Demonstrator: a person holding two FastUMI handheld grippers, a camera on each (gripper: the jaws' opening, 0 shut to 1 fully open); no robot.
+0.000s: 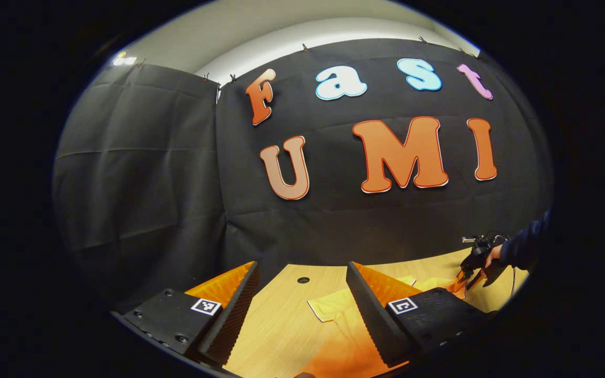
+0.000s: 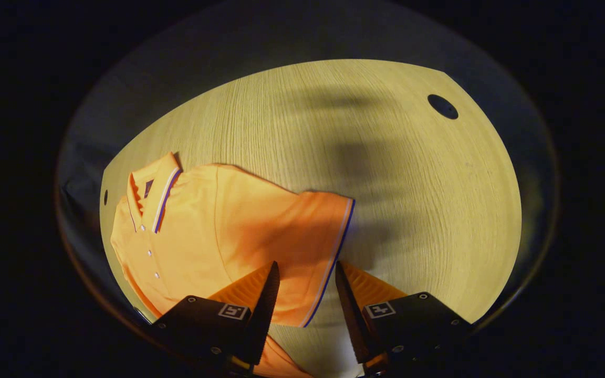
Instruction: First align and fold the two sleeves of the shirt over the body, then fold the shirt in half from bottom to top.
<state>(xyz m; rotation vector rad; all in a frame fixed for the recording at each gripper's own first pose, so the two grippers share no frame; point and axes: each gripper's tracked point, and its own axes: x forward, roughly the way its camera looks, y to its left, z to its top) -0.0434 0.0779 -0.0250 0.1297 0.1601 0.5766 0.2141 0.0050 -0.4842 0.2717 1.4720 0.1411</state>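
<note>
In the right gripper view, the right gripper (image 2: 302, 294) hangs over the table with its fingers parted by a moderate gap, and the striped cuff of the sleeve (image 2: 313, 247) runs up through that gap; the fingers sit to either side of the hem but whether they touch the cloth cannot be told, and nothing appears clamped. That placement reads as a line-up on the sleeve's outer edge, the natural place to take hold if the sleeve is to be carried over the body. Beyond the fingers, the orange shirt (image 2: 202, 231) lies flat on the wooden table (image 2: 386, 157), collar (image 2: 158, 189) and button placket toward the left of the view, the sleeve spread outward from the shoulder and not yet folded. A dark round hole (image 2: 442, 106) in the tabletop lies well beyond the shirt. In the left gripper view, the left gripper (image 1: 302, 299) is held wide apart and grips nothing; it is tipped up so that it looks mostly at the booth wall, with a part of the shirt (image 1: 334, 310) on the table between and below its fingers. This suggests it is waiting above its own side of the garment. Farther off at the right edge, a hand (image 1: 491, 255) in a dark sleeve holds the other gripper down at the shirt's far side. The folding appears to be at its very start.
</note>
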